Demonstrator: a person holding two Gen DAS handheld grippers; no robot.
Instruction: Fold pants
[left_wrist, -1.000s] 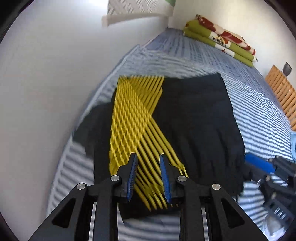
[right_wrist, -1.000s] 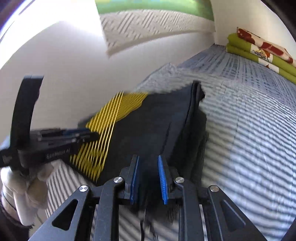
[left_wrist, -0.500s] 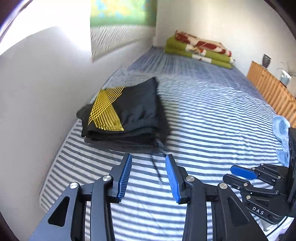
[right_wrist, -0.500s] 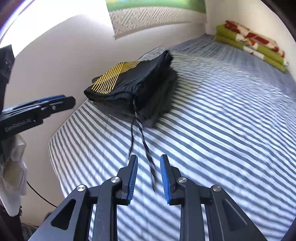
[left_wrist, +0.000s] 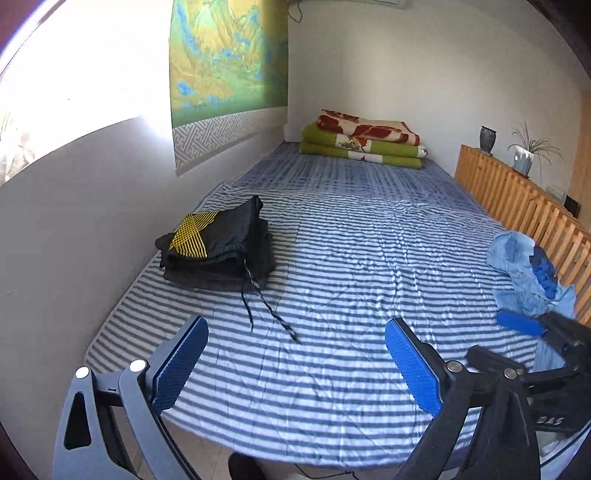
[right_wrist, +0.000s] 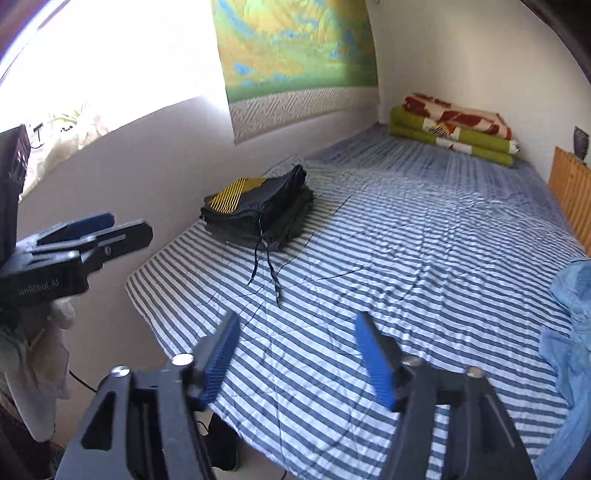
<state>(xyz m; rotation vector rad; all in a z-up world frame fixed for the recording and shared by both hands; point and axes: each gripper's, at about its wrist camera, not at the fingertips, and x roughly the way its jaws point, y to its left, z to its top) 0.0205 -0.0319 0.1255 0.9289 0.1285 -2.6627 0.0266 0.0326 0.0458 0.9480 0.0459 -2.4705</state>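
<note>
Black pants with a yellow line pattern (left_wrist: 218, 245) (right_wrist: 255, 206) lie folded in a stack at the left side of the striped bed (left_wrist: 351, 277) (right_wrist: 406, 258), near the wall. Their drawstrings (left_wrist: 266, 314) (right_wrist: 271, 277) trail forward over the sheet. My left gripper (left_wrist: 295, 360) hangs open above the bed's near edge, well back from the stack, with nothing between its fingers. My right gripper (right_wrist: 299, 356) is open too and holds nothing. Each gripper shows at the side of the other's view: the right gripper (left_wrist: 546, 350) and the left gripper (right_wrist: 74, 247).
A heap of blue clothes (left_wrist: 524, 273) (right_wrist: 572, 314) lies at the bed's right side by a wooden slatted rail (left_wrist: 517, 199). Folded green and red blankets (left_wrist: 362, 138) (right_wrist: 454, 129) sit at the far end. The white wall (left_wrist: 92, 221) runs along the left.
Both grippers have pulled back from the folded pants to the bed's near edge and opened wide. The stack stays on the bed with the drawstrings trailing.
</note>
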